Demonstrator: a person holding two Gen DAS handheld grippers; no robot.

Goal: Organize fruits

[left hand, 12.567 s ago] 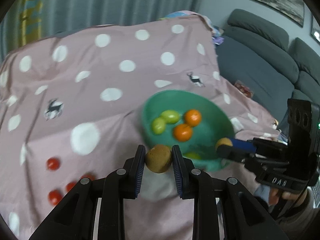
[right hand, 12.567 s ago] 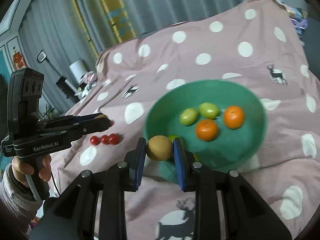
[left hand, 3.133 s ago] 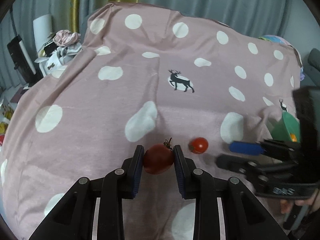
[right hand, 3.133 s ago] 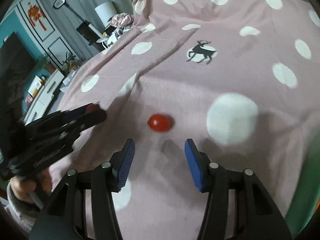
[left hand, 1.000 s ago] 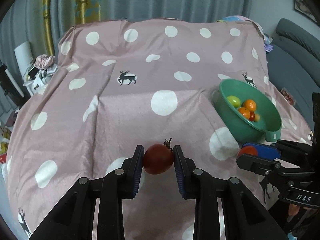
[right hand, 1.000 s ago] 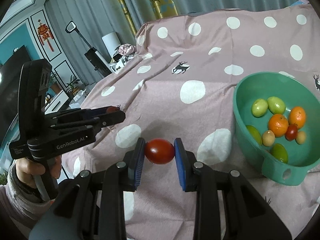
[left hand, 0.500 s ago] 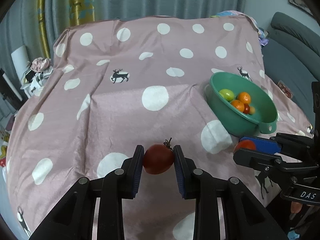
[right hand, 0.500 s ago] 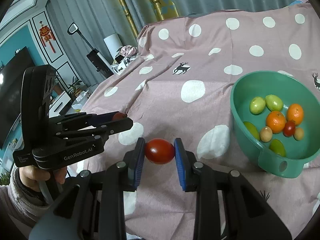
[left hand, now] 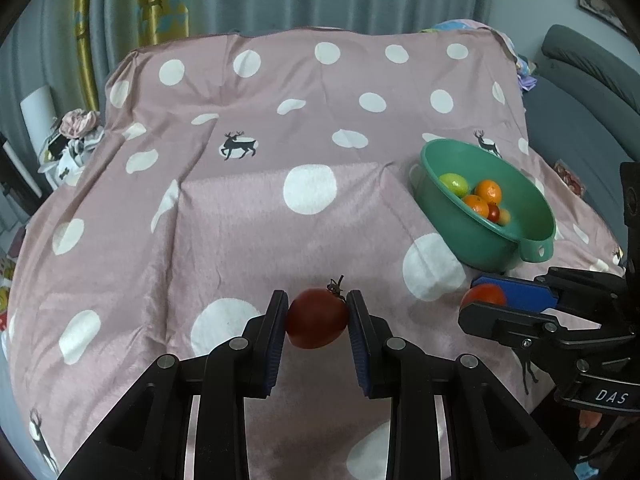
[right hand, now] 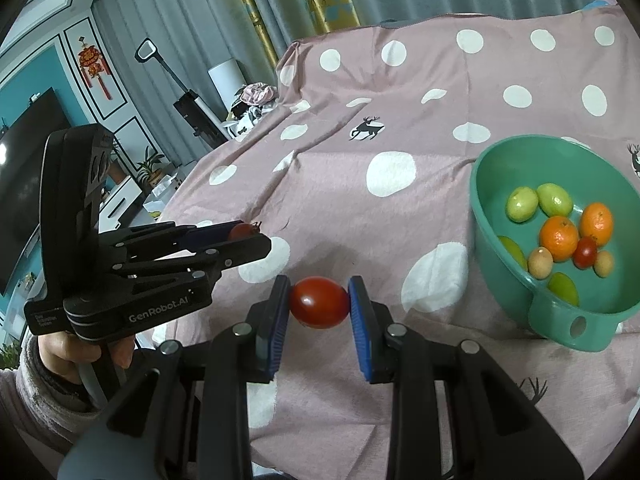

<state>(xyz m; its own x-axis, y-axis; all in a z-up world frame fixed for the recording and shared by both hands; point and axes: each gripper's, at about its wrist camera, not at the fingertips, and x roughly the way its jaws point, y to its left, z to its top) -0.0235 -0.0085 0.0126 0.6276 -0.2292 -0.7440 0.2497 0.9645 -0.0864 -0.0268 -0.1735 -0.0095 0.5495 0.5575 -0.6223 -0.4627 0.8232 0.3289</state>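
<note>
The left tongs (left hand: 317,316) are clenched on a dark red tomato (left hand: 317,323) with its stalk still on, held above the spotted pink cloth (left hand: 240,216). The right tongs (right hand: 319,302) grip a brighter tomato (right hand: 319,302) the same way. The green bowl (right hand: 500,264), to the right of both, holds oranges, green fruit and another tomato. Its near wall hides part of the fruit in the left view.
</note>
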